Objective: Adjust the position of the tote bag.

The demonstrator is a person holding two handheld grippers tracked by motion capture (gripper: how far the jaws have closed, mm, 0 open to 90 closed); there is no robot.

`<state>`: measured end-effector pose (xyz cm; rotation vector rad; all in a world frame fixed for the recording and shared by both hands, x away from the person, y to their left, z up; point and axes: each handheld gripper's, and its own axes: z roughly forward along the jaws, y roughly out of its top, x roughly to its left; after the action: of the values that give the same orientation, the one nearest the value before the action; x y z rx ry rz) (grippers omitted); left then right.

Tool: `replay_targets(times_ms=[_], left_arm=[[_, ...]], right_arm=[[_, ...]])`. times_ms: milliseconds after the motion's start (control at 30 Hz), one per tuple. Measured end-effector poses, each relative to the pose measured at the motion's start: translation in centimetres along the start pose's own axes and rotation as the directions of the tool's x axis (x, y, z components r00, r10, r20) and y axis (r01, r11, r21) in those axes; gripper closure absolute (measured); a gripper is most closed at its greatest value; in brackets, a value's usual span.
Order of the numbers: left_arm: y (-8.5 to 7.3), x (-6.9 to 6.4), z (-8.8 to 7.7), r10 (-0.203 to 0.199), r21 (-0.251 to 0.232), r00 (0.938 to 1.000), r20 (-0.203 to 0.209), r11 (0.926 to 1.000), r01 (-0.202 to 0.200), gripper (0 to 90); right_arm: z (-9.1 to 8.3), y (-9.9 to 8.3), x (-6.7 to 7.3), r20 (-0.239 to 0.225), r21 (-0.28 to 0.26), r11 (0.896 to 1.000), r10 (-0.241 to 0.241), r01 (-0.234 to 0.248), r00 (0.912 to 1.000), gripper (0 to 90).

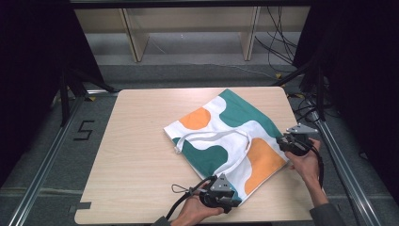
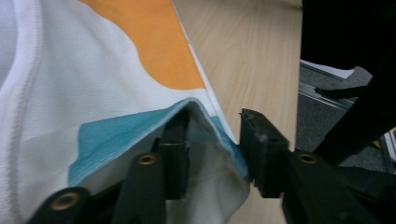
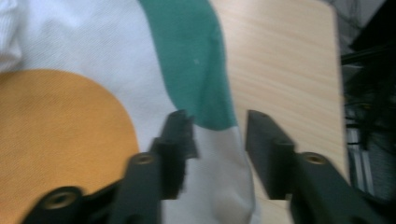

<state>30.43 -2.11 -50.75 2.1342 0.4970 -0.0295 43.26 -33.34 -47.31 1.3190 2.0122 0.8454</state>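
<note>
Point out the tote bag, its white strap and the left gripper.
tote bag [image 1: 237,110]: high view, on its green patch.
white strap [image 1: 211,136]: high view, mid-strap lying across the bag.
left gripper [image 2: 215,151]: left gripper view, between its jaw tips at the bag's edge.

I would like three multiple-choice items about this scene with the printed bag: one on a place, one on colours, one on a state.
1. Where is the left gripper?
A. at the bag's near corner
B. at the table's far left corner
C. on the floor

2. Which colours are printed on the white tote bag?
A. red and blue
B. orange and green
C. black and yellow

3. How do the right gripper jaws stand?
A. clamped on a strap
B. apart, with the bag's edge between them
C. shut on nothing

Answers: 1 A, the high view shows it at the near corner; 2 B, patches on the cloth; 3 B, the right gripper view shows a gap at the edge.
</note>
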Motion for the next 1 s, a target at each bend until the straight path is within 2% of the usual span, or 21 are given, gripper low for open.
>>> replay_targets(times_ms=[33, 67, 133, 167, 200, 233, 267, 300, 367, 400, 467, 500, 533, 567, 600, 733, 833, 867, 933, 967, 1000], left_arm=[[0.0, 0.0, -0.5, 0.011, 0.007, 0.9999, -0.008, 0.9999, -0.011, 51.5], [0.0, -0.1, -1.3, -0.002, -0.005, 0.9990, -0.045, 1.0000, 0.002, 43.4], [-0.1, -0.2, -2.8, -0.040, -0.025, 0.9976, -0.057, 0.9990, 0.038, 31.7], [-0.2, 0.0, -3.9, -0.048, -0.047, 0.9966, -0.067, 0.9979, 0.045, 31.7], [-0.4, 0.2, -4.8, -0.042, -0.073, 0.9928, -0.112, 0.9968, 0.034, 28.5], [-0.4, 0.5, -5.5, -0.026, -0.083, 0.9907, -0.134, 0.9964, 0.015, 27.6], [-0.7, 1.0, -6.6, -0.048, -0.099, 0.9839, -0.172, 0.9946, 0.031, 27.7], [-0.9, 1.5, -7.1, -0.055, -0.119, 0.9805, -0.189, 0.9924, 0.033, 27.7], [-1.6, 2.9, -8.6, -0.077, -0.128, 0.9618, -0.263, 0.9907, 0.044, 27.8], [-2.0, 3.6, -9.4, -0.061, -0.112, 0.9466, -0.317, 0.9934, 0.026, 27.8], [-2.8, 5.0, -10.9, -0.056, -0.088, 0.9207, -0.386, 0.9958, 0.023, 27.7], [-3.2, 5.5, -11.4, -0.096, -0.113, 0.9090, -0.406, 0.9921, 0.055, 27.6], [-3.7, 6.2, -12.1, -0.087, -0.099, 0.9015, -0.424, 0.9939, 0.050, 26.7], [-4.1, 6.5, -12.5, -0.134, -0.125, 0.8880, -0.440, 0.9883, 0.087, 26.7], [-4.5, 7.1, -13.1, -0.119, -0.110, 0.8778, -0.464, 0.9910, 0.077, 26.2], [-6.1, 8.6, -14.5, -0.177, -0.100, 0.8488, -0.498, 0.9841, 0.146, 24.7], [-6.8, 9.6, -15.2, -0.193, -0.113, 0.8378, -0.511, 0.9811, 0.157, 21.1], [-7.0, 9.8, -15.4, -0.219, -0.119, 0.8253, -0.521, 0.9758, 0.184, 20.0], [-7.2, 10.3, -15.7, -0.214, -0.111, 0.8211, -0.529, 0.9767, 0.184, 18.6], [-7.3, 10.5, -15.8, -0.224, -0.109, 0.8138, -0.536, 0.9745, 0.196, 18.6], [-7.4, 10.7, -15.8, -0.226, -0.111, 0.8145, -0.534, 0.9740, 0.198, 18.3]], right_arm=[[-0.5, 0.1, 0.0, -0.004, -0.002, 1.000, 0.006, -0.006, 1.0000, 48.6], [-1.2, 0.2, 0.3, -0.017, -0.006, 1.000, 0.026, -0.026, 0.9995, 45.6], [-3.4, 0.5, 1.8, -0.047, -0.064, 0.998, 0.007, -0.010, 0.9989, 40.2], [-3.4, 0.5, 1.8, -0.047, -0.064, 0.998, 0.007, -0.010, 0.9989, 40.2], [-4.3, 0.6, 2.9, -0.091, -0.053, 0.998, 0.038, -0.043, 0.9951, 39.3], [-4.7, 0.7, 3.2, -0.132, -0.071, 0.997, -0.015, 0.006, 0.9911, 38.6], [-4.8, 0.6, 3.9, -0.169, -0.085, 0.996, -0.008, -0.007, 0.9856, 38.3], [-5.1, 0.7, 4.9, -0.231, -0.068, 0.998, 0.003, -0.019, 0.9729, 37.7], [-5.1, 0.7, 6.4, -0.287, -0.049, 0.999, 0.003, -0.018, 0.9578, 35.7], [-4.9, 0.6, 8.4, -0.325, -0.047, 0.999, -0.034, 0.020, 0.9452, 34.8], [-5.0, 0.6, 9.4, -0.341, -0.040, 0.999, -0.046, 0.034, 0.9389, 34.3], [-5.1, 0.5, 10.3, -0.360, -0.018, 0.999, -0.054, 0.051, 0.9314, 33.1], [-5.3, 0.4, 11.7, -0.379, -0.021, 0.996, -0.090, 0.089, 0.9209, 31.9], [-5.3, 0.4, 11.7, -0.379, -0.021, 0.996, -0.090, 0.089, 0.9209, 31.9], [-5.4, 0.3, 12.3, -0.389, -0.025, 0.994, -0.107, 0.106, 0.9151, 31.7], [-5.9, -0.3, 14.2, -0.427, -0.030, 0.989, -0.146, 0.148, 0.8922, 30.3], [-6.4, -1.0, 15.4, -0.449, -0.020, 0.986, -0.156, 0.165, 0.8799, 29.3], [-6.6, -1.2, 15.9, -0.449, -0.019, 0.984, -0.164, 0.174, 0.8784, 28.8], [-6.9, -1.8, 17.1, -0.473, -0.015, 0.982, -0.173, 0.189, 0.8641, 28.1], [-6.9, -1.8, 17.1, -0.473, -0.015, 0.982, -0.173, 0.189, 0.8641, 28.1], [-7.0, -2.0, 17.7, -0.479, -0.016, 0.980, -0.180, 0.196, 0.8591, 27.9]])
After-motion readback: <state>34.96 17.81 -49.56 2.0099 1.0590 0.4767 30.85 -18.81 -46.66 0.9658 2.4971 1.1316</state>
